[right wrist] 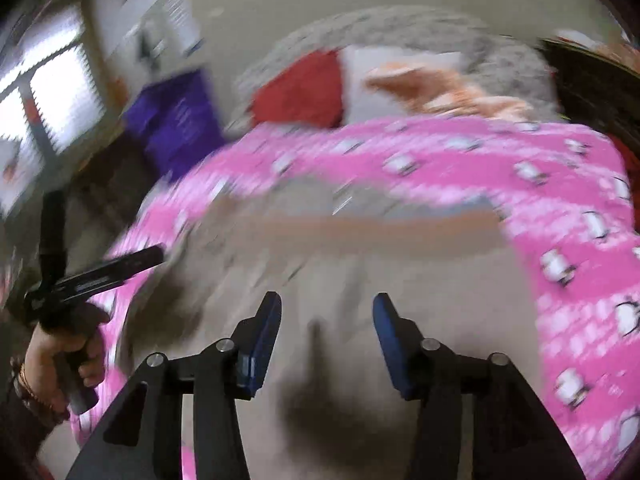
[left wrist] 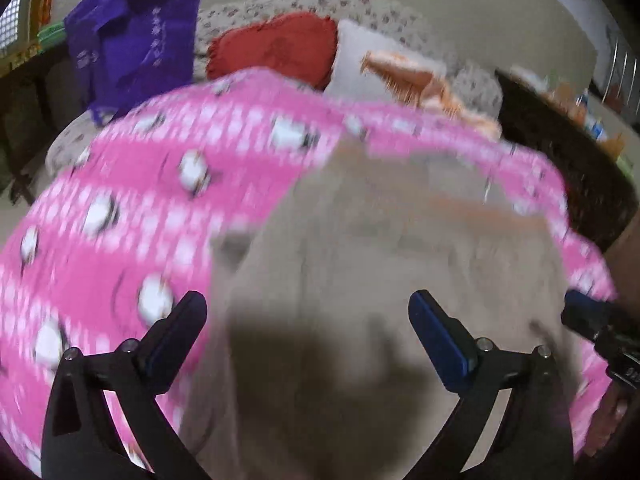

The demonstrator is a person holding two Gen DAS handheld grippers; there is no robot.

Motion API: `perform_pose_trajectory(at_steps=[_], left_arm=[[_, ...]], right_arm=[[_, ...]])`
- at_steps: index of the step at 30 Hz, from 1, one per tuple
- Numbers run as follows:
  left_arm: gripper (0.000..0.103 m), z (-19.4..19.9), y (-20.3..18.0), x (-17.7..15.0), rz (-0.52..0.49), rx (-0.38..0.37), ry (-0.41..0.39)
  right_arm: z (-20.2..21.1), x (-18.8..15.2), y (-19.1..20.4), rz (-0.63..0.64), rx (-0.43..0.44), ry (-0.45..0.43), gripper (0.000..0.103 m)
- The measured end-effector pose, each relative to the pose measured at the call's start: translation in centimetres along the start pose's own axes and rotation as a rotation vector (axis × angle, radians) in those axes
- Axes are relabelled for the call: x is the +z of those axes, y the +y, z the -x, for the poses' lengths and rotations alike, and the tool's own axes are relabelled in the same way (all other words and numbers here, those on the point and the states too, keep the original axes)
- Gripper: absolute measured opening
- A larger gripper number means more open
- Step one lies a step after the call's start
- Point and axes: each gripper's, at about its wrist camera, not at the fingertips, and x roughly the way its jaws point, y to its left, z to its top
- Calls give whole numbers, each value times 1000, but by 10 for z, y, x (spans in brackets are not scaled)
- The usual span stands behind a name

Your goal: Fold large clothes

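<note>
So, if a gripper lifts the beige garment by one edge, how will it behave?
The beige garment will probably sag and drape, since it lies flat and creased on the pink blanket. It looks thin, so likely light. One pinched edge may drag the rest along.

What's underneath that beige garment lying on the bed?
The beige garment lies on a pink penguin-print blanket, which shows around its left, far and right edges. Whatever sits directly beneath the garment's middle is covered, and the blur hides finer detail.

Purple bag [left wrist: 136, 44], red cushion [left wrist: 276, 50], pink penguin blanket [left wrist: 120, 200]
</note>
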Motion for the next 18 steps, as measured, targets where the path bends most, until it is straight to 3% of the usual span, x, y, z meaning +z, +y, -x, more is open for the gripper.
perform_pose_trajectory(at_steps=[2,3,4,5,8,12,15,18], left_arm=[[102,-21,8,-22,7,61,70],[102,-33,18,-31,39,31,95],[103,-33,23,-33,60,3,69],[103,-30,26,-33,65,-7,49],[103,-23,27,-29,79,-5,67],[103,3,37,-35,93,-35,50],[103,17,44,-48,91,-42,21],[103,1,54,-60,148,-80,61]], right_arm=[[-25,-13,7,32,-25,38,45],[-48,-18,-3,7,-69,94,44],[-66,-22,-16,-34,-91,145,39],[-72,-25,-28,-78,-55,140,36],[-57,-16,-36,-119,-63,127,33],[9,-21,-27,-81,-17,-1,37],[29,-47,-19,-29,11,24,40],[7,-76,-21,22,-33,99,40]])
